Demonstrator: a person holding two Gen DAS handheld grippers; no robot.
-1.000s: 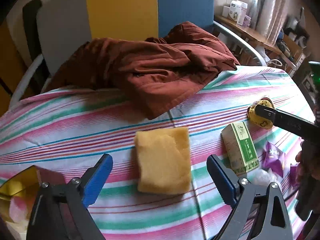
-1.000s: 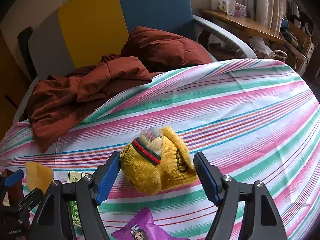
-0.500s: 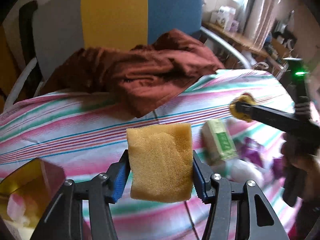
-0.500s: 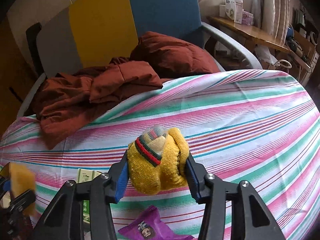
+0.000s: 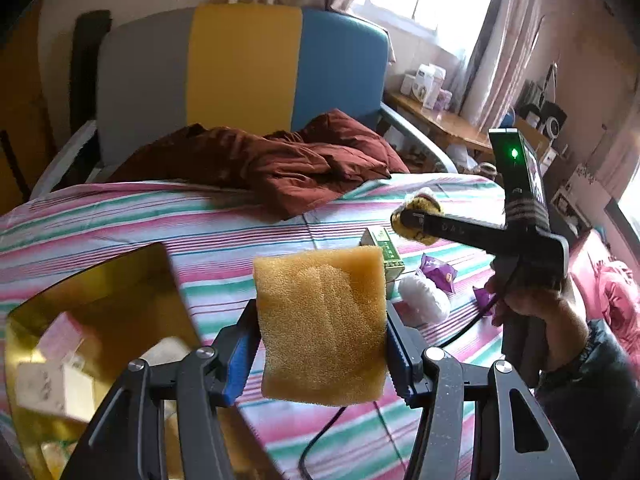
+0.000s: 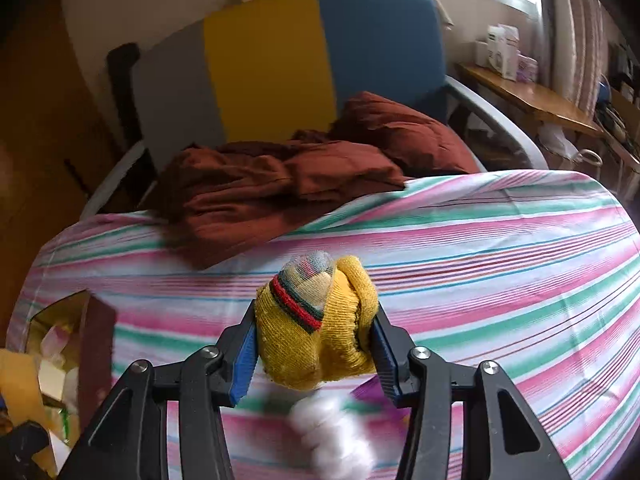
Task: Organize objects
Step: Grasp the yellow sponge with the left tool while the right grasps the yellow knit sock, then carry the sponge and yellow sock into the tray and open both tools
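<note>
My left gripper is shut on a yellow sponge, which hangs above the striped bedsheet. My right gripper is shut on a rolled yellow sock with red and green bands, lifted off the sheet. In the left wrist view the right gripper shows at the right with the sock at its tip and a hand on its handle. A gold-lined box holding small packets stands at the lower left; the same box appears at the left in the right wrist view.
On the sheet lie a green carton, a white fluffy ball and purple wrappers. A maroon jacket is heaped at the head of the bed, before a grey, yellow and blue headboard. A wooden shelf stands at the right.
Both grippers stood open around their objects on the sheet. Each closed, the left on the sponge and the right on the sock, and both lifted. The box has come closer in the left view.
</note>
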